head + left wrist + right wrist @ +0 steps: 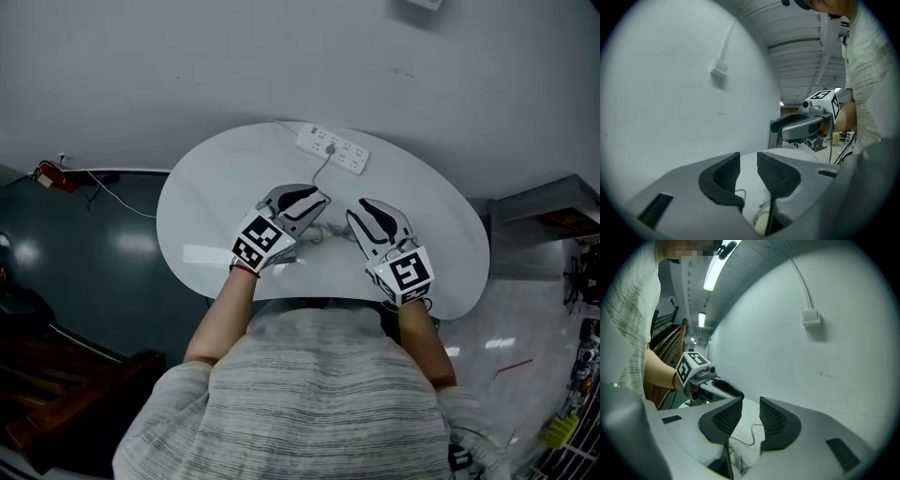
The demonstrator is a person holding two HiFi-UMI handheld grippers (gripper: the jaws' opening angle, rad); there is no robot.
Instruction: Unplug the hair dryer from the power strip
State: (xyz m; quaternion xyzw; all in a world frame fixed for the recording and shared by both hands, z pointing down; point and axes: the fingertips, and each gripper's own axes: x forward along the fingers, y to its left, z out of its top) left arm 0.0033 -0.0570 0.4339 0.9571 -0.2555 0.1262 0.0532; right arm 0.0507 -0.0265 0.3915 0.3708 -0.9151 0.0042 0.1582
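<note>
Grey plug (pixel 330 148) sits in white rectangular power strip (pixel 351 156), unplugging not started; left gripper (pixel 306 199) and right gripper (pixel 372 214) both jaws apart, empty, well short.

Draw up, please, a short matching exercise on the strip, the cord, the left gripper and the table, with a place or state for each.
Things:
1. strip
2. cord
3. left gripper
4. table

Places or states:
a. jaws apart, nothing between them
b. white, with a rounded top
c. lies at the table's far edge
d. runs from the strip toward the person

Pairs: 1-c, 2-d, 3-a, 4-b.
</note>
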